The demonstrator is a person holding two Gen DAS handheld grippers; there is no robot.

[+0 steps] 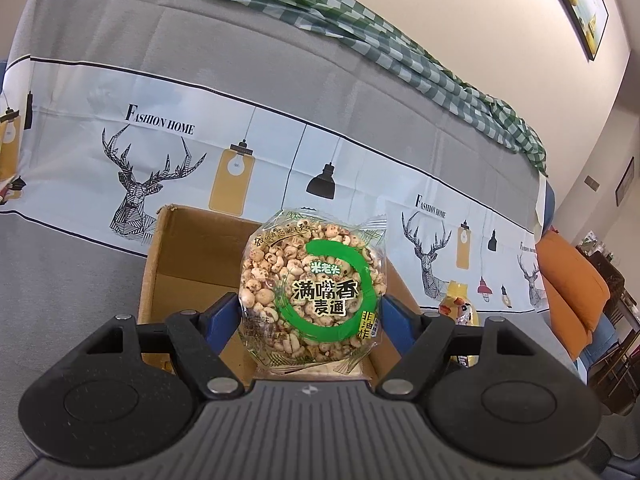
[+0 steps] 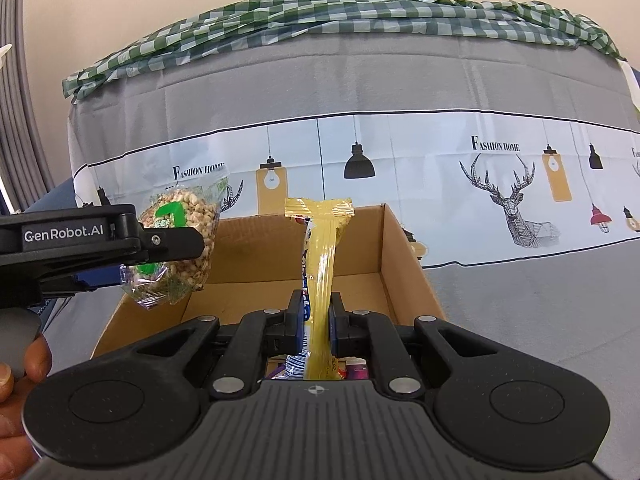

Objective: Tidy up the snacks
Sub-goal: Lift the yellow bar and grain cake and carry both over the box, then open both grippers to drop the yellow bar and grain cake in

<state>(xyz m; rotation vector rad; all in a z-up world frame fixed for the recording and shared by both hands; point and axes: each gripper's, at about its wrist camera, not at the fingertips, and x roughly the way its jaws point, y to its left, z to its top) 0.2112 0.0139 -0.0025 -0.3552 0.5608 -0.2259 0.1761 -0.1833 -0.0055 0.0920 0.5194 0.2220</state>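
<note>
While one box (image 2: pixel 404 256) gapes below, left hand-held gripper (image 1: pixel 310 312) pinches one puffed-snack pack (image 1: pixel 314 288), right hand-held gripper (image 2: pixel 316 320) pinches one yellow pack (image 2: pixel 322 264).

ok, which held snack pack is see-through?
The puffed-grain pack in the left gripper: clear film shows the grains. The right gripper pinches an opaque yellow packet.

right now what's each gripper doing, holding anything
Left gripper: closed on the clear round puffed-grain snack pack with a green ring.
Right gripper: closed on the tall yellow snack packet.
</note>
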